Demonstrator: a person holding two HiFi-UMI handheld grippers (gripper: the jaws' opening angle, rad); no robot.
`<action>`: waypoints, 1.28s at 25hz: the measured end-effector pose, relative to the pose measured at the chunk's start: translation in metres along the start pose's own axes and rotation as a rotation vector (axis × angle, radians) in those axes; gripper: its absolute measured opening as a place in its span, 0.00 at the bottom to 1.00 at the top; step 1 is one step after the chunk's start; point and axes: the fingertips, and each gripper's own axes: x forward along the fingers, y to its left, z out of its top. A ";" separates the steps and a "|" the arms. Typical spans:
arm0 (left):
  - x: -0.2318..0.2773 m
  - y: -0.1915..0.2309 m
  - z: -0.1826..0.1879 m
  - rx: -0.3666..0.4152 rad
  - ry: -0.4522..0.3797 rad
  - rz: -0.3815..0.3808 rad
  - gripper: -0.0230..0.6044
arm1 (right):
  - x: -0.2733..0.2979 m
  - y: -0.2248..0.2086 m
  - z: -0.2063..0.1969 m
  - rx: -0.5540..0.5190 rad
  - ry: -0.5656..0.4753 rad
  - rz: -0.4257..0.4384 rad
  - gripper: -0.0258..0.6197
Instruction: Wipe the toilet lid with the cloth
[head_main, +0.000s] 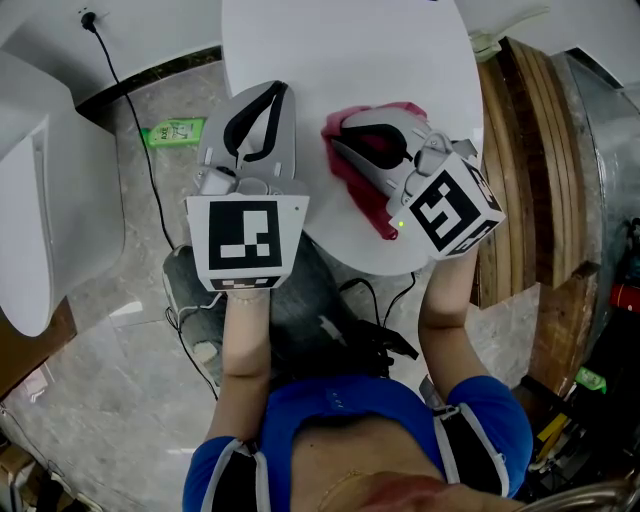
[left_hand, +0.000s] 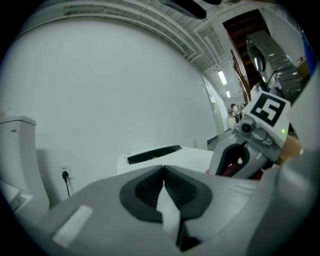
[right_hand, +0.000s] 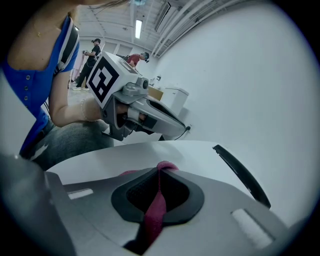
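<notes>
My right gripper (head_main: 338, 135) had its jaws clamped on the red cloth (head_main: 345, 172), which lay bunched beneath it on the near end of the toilet lid (head_main: 340, 50). The lid's long stretch ran straight ahead of that gripper (all of it bare). My left gripper (head_main: 272, 92), jaws together and empty, sat just to its left.

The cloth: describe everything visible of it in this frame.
The cloth is a deep pink, soft-looking fabric, bunched rather than spread flat. It lies on the white toilet lid near the edge nearest the person, with the right gripper shut on a fold of it. A pinched strip shows between the jaws, and crumpled edges stick out on both sides of the gripper. Nothing else touches it.
</notes>
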 end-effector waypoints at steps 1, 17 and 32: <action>0.000 0.000 0.000 -0.001 0.000 0.002 0.04 | 0.001 0.001 0.001 -0.003 -0.001 0.003 0.05; -0.010 0.008 -0.001 -0.020 0.002 0.042 0.04 | 0.012 0.013 0.015 -0.048 -0.016 0.039 0.05; -0.015 0.007 -0.001 -0.025 0.003 0.040 0.04 | 0.020 0.024 0.026 -0.089 -0.017 0.061 0.05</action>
